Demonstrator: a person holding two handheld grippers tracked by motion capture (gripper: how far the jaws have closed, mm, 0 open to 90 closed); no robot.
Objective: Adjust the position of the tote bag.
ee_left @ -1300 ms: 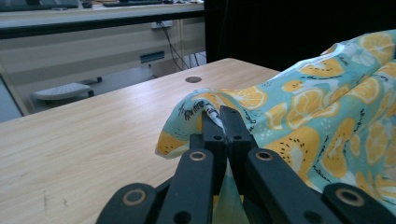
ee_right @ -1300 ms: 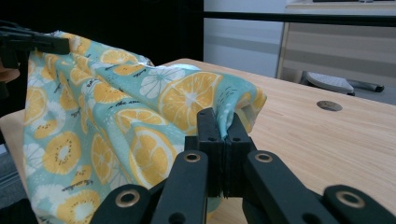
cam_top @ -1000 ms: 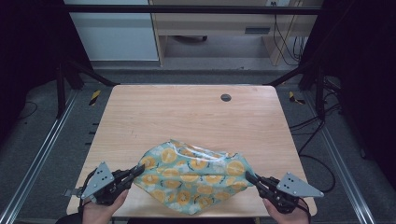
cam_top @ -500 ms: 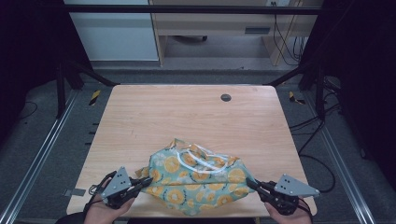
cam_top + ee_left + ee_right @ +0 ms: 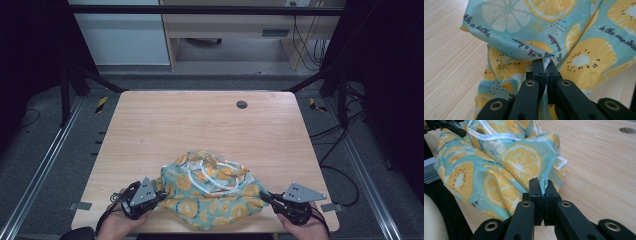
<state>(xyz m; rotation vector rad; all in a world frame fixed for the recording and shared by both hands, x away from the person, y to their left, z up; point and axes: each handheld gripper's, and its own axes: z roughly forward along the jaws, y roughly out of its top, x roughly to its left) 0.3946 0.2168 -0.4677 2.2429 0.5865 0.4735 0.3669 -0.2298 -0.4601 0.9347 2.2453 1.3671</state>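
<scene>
A teal cloth printed with yellow citrus slices [image 5: 210,192] lies bunched at the near edge of the wooden table [image 5: 200,125], with white straps [image 5: 212,172] curled on top. My left gripper [image 5: 159,196] is shut on the cloth's left edge; the left gripper view shows the fabric [image 5: 529,37] pinched between the closed jaws [image 5: 545,65]. My right gripper [image 5: 265,197] is shut on the cloth's right edge, and the right gripper view shows the fabric [image 5: 499,170] folded into its jaws [image 5: 543,185]. The cloth's near part hangs over the table edge.
A small dark round grommet [image 5: 242,104] sits in the table's far right part. Metal frame rails [image 5: 40,170] run along both sides of the table. Cables [image 5: 335,150] lie on the floor to the right.
Both grippers have moved inward toward each other, the left one most. The cloth between them has gone from spread flat to bunched up, with its straps now on top.
</scene>
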